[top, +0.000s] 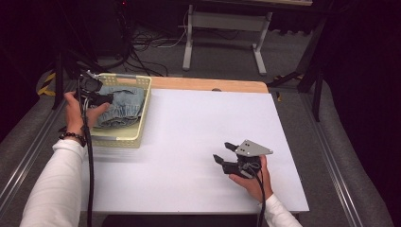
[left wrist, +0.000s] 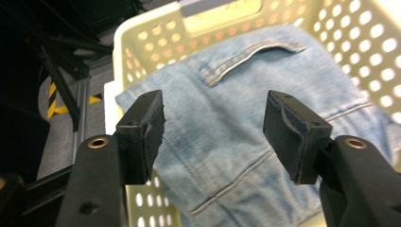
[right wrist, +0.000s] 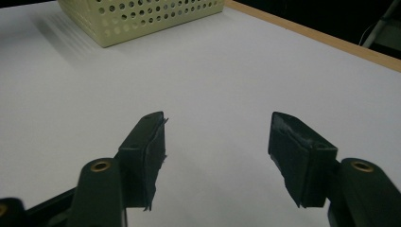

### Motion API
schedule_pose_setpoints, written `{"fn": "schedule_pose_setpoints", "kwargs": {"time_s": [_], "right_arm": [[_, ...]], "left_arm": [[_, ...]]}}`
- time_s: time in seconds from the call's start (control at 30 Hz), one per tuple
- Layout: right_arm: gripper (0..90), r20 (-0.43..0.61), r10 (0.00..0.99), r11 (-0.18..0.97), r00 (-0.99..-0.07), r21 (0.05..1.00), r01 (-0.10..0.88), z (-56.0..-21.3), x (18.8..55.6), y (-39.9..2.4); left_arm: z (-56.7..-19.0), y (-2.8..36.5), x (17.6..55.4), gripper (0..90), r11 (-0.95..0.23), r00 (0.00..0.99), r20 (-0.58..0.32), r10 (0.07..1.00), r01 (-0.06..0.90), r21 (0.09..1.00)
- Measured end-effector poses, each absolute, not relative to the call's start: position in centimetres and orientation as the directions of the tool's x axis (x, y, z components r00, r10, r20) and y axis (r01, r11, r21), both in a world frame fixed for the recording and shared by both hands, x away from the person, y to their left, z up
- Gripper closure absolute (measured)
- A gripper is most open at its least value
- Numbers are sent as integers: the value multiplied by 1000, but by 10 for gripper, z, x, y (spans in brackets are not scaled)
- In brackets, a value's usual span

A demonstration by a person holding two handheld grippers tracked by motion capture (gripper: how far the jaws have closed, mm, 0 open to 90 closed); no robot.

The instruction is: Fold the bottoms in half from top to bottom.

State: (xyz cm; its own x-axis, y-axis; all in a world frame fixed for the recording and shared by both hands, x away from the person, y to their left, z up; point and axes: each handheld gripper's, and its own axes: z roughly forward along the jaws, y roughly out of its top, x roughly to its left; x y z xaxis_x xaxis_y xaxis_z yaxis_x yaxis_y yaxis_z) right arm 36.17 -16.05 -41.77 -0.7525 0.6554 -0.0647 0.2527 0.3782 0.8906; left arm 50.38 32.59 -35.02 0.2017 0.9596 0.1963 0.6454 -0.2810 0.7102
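Both hands are holding claws with jaws apart: the left gripper (left wrist: 213,130) is hanging empty just above folded denim jeans (left wrist: 246,123) lying in the perforated basket (left wrist: 156,35); the right gripper (right wrist: 217,156) is resting empty over the white table (right wrist: 189,75).

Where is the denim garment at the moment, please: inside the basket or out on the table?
Inside: the denim garment lies within the basket walls.

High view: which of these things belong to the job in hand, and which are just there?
In the job:
- folded light-blue denim garment
- pale-yellow perforated plastic basket
- left tool, open above the garment

Just there:
- white table top
- right tool, open, idle
- grey metal stand
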Motion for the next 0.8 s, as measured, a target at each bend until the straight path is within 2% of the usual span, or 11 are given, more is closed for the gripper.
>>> {"fn": "schedule_pose_setpoints", "kwargs": {"time_s": [0.27, 0.8], "right_arm": [[363, -70, 656, 378, -752, 892, 246, -418, 362, -161], [326, -71, 658, 383, -750, 889, 252, -420, 364, -160]], "left_arm": [[-352, 310, 503, 327, -282, 231, 175, 957, 606, 744], [-356, 301, 503, 296, -280, 251, 159, 955, 585, 761]]}}
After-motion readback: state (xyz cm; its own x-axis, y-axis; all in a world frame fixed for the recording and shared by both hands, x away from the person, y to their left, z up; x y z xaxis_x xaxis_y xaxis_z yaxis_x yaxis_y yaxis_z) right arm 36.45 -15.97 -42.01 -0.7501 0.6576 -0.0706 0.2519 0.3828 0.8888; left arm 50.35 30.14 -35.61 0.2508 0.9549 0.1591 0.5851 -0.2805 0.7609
